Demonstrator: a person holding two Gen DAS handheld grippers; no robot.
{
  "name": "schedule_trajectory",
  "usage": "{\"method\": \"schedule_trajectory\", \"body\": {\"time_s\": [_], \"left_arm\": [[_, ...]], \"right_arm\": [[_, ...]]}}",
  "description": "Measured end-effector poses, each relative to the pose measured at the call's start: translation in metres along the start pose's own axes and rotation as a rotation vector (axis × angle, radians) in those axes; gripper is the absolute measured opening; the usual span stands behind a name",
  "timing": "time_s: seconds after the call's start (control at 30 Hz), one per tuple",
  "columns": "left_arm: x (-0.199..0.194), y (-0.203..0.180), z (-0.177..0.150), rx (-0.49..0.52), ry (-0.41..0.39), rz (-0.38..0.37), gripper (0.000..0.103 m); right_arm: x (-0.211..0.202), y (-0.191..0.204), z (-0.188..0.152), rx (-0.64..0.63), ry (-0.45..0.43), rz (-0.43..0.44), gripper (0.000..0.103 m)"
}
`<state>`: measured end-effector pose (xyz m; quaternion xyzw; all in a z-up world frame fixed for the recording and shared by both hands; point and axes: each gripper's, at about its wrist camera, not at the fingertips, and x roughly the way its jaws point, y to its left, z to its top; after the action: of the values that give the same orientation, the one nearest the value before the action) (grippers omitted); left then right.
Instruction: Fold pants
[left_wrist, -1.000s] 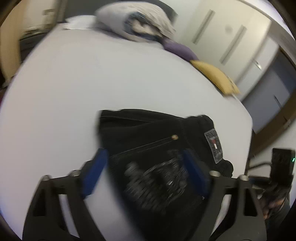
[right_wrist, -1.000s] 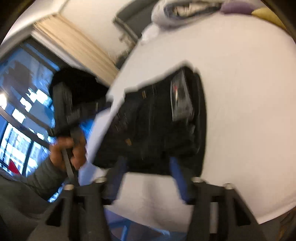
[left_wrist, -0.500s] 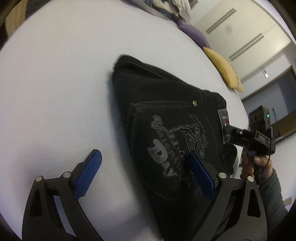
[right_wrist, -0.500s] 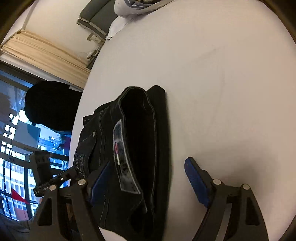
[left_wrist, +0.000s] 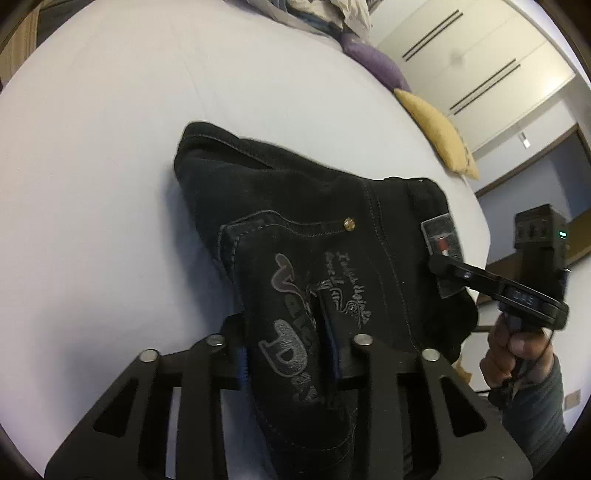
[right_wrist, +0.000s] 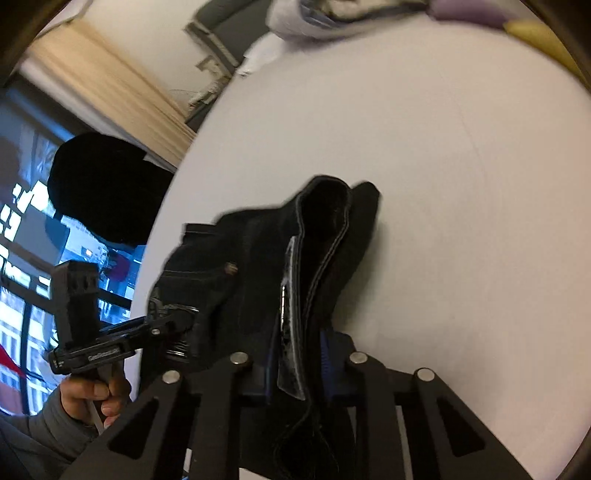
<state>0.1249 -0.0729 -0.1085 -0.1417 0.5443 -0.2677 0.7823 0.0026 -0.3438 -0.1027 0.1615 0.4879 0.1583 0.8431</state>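
Black jeans (left_wrist: 317, 236), folded into a thick bundle with a grey print on the back pocket, lie on a white bed (left_wrist: 92, 155). My left gripper (left_wrist: 288, 354) is shut on the pocket edge of the jeans. My right gripper (right_wrist: 297, 354) is shut on the waistband end with the brand patch (right_wrist: 291, 306); the jeans also show in the right wrist view (right_wrist: 258, 258). The right gripper shows in the left wrist view (left_wrist: 439, 264) at the waistband. The left gripper shows in the right wrist view (right_wrist: 173, 317) at the jeans' near-left edge.
A pile of bedding (left_wrist: 317, 14), a purple pillow (left_wrist: 376, 62) and a yellow pillow (left_wrist: 439, 133) lie along the far edge of the bed. A curtain (right_wrist: 103, 85) and a window (right_wrist: 22, 229) are to the left. The bed's edge (right_wrist: 155, 229) runs close to the jeans.
Both grippers were open around the jeans half a second ago. Both have now closed on the cloth, the left on the pocket side, the right on the waistband end.
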Motion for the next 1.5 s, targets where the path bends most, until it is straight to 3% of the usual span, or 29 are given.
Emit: {"method": "schedule_trajectory", "body": {"time_s": [0.23,0.47,0.7,0.83,0.9,1.03,1.17,1.23,1.33,1.4,1.43,1.47,1.5], "left_arm": [[-0.067,0.012,0.026,0.023,-0.116,0.022,0.023],[-0.119,0.049,0.082,0.081,-0.213,0.131,0.023],[-0.111,0.116,0.133,0.064,-0.195,0.190,0.023],[-0.063,0.142,0.148,0.038,-0.136,0.189,0.025],[-0.041,0.162,0.147,0.012,-0.104,0.208,0.034],[-0.031,0.182,0.139,-0.039,-0.157,0.214,0.066],[-0.044,0.190,0.132,-0.060,-0.189,0.229,0.070],[-0.060,0.182,0.122,-0.064,-0.245,0.249,0.070],[-0.106,0.156,0.102,-0.024,-0.376,0.318,0.078],[-0.147,0.125,0.079,0.056,-0.512,0.408,0.081],[-0.163,0.107,0.076,0.094,-0.585,0.455,0.095],[-0.182,0.091,0.065,0.123,-0.665,0.502,0.103],[-0.204,0.073,0.053,0.142,-0.754,0.553,0.103]], "right_arm": [[-0.008,0.061,0.047,-0.115,-0.078,0.041,0.020],[0.050,0.093,0.114,-0.122,-0.093,0.120,0.020],[0.130,0.086,0.164,-0.062,-0.031,0.143,0.020],[0.178,0.055,0.162,0.021,0.034,0.117,0.022],[0.195,0.036,0.154,0.082,0.045,0.093,0.030],[0.193,0.011,0.136,0.175,-0.016,0.202,0.047],[0.170,0.018,0.125,0.170,-0.062,0.152,0.066],[0.150,0.026,0.116,0.152,-0.102,0.114,0.076],[0.110,0.048,0.096,0.096,-0.178,0.056,0.076],[0.077,0.069,0.083,0.039,-0.261,0.002,0.076],[0.056,0.083,0.076,0.002,-0.316,-0.011,0.078],[0.040,0.095,0.071,-0.023,-0.358,-0.027,0.081],[0.019,0.111,0.064,-0.053,-0.419,-0.053,0.088]]}}
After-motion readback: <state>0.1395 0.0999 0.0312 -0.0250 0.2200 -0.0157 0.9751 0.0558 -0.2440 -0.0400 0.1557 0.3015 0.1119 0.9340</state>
